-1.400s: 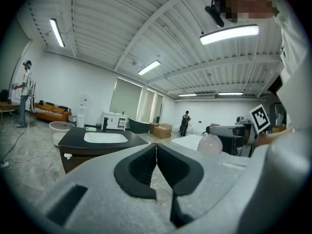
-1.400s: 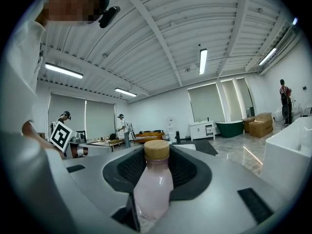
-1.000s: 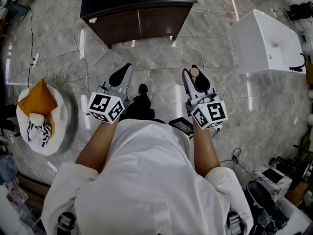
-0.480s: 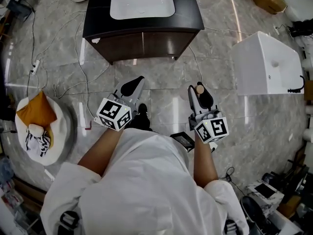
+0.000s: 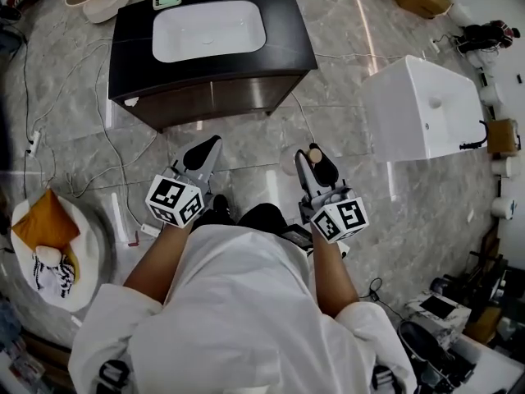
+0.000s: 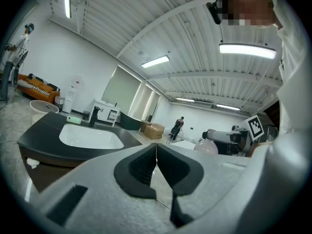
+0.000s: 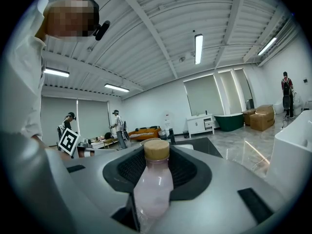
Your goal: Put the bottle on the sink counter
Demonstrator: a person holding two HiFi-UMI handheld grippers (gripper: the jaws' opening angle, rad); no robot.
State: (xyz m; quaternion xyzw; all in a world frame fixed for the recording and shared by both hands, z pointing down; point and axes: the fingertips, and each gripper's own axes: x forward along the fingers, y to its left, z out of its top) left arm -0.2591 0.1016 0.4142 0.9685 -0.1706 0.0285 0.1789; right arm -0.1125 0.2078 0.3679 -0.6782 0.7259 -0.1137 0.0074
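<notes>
So this is the carry part of the job, I'd say. The bottle [image 7: 153,184] is clamped in the right gripper [image 5: 317,164], fingers [image 7: 191,172] squeezed on either side of its pale pink body. The tan cap pokes out past the fingertips, pointing away from the person. It's nowhere near down yet. The counter [image 5: 289,33] sits well ahead and a bit to the left, with a stretch of grey floor [image 5: 246,134] between it and the grippers.

The left gripper [image 6: 156,146] has its fingers pressed together with nothing in them, so it's just along for the ride.

Pose-wise, both forearms are held out in front of the body, roughly level with each other. Both grippers aim forward at the cabinet, the left one angled slightly to the right.

My guess at what's needed next:
- Close the gap to the cabinet, then reach the right arm out over the dark top.
- The white basin [image 5: 209,31] takes up most of the middle, so the bare strip on the right looks like the easy landing spot.
- The bottle probably needs tipping so its base goes down flat before the fingers let go, otherwise it could roll or topple.
</notes>
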